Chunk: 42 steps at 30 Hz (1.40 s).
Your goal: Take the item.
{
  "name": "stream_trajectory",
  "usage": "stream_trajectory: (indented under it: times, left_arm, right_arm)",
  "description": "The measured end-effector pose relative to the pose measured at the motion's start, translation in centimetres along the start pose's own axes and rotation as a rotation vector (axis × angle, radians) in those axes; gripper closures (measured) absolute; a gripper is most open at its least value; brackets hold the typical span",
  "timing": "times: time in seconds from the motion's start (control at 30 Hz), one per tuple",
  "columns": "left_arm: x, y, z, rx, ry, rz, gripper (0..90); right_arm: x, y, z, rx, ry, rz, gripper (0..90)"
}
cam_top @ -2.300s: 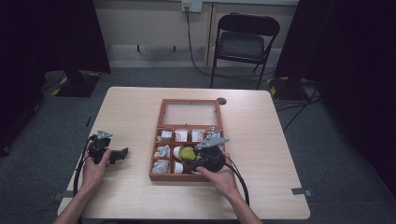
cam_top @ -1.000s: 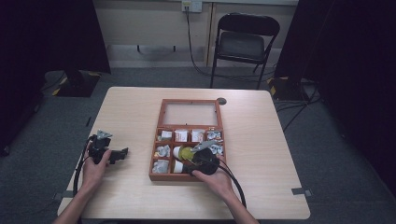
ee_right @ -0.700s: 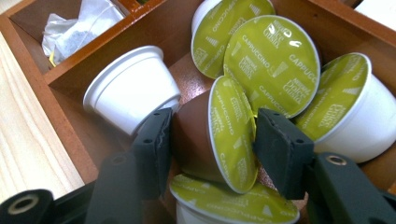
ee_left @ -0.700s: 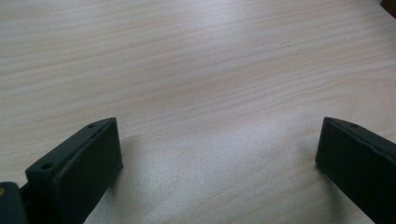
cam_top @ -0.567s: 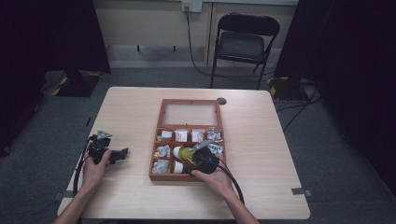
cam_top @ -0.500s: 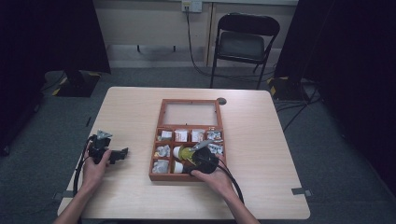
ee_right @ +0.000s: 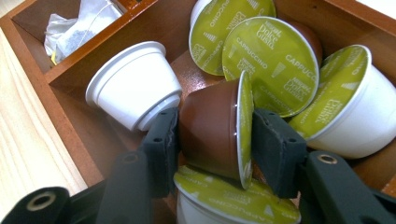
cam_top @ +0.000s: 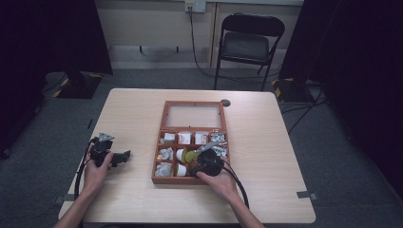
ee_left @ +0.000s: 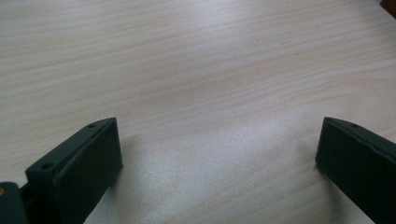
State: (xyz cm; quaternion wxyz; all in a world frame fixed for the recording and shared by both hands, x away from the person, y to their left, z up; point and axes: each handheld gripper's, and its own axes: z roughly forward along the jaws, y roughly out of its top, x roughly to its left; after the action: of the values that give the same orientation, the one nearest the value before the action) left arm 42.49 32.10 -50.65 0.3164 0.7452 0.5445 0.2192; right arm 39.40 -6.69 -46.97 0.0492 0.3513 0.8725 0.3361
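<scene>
A wooden compartment box (cam_top: pixel 163 137) sits in the middle of the table. My right gripper (ee_right: pixel 215 135) is down in its front compartment, shut on a brown coffee capsule (ee_right: pixel 210 130) with a green foil lid. Around it lie several more capsules: a white one (ee_right: pixel 133 91) on its side to the left, green lids (ee_right: pixel 273 60) behind, another (ee_right: pixel 233 200) below. In the high view the right gripper (cam_top: pixel 205 161) is over the box's front middle. My left gripper (cam_top: pixel 110 156) rests on the table at the left, open, its jaws wide apart over bare wood (ee_left: pixel 210 93).
Other compartments hold tea bags and sachets (cam_top: pixel 184 137); a white tea bag (ee_right: pixel 77 25) lies in the neighbouring cell. The box's open lid (cam_top: pixel 192 115) lies flat at the back. A folding chair (cam_top: pixel 247 42) stands beyond the table's far edge.
The right gripper has shifted slightly left and lower into the box's front compartment. The left gripper has stayed where it was.
</scene>
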Motion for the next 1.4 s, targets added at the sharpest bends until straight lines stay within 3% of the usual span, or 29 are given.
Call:
stream_trajectory:
  times: [0.2,0.27,0.77,1.4]
  left_arm:
    - [0.0,0.0,0.0,0.000,0.000,0.000,0.0]
    - [0.0,0.0,0.0,0.000,0.000,0.000,0.0]
    - [0.0,0.0,0.0,0.000,0.000,0.000,0.0]
    - [0.0,0.0,0.0,0.000,0.000,0.000,0.0]
  right_arm:
    - [0.0,-0.1,-0.1,-0.016,0.001,0.001,53.9]
    - [-0.1,-0.2,-0.3,-0.032,0.026,0.019,54.5]
    - [-0.3,-0.2,-0.9,-0.087,0.024,0.022,54.6]
    - [-0.3,-0.1,-1.2,-0.109,0.021,0.023,54.6]
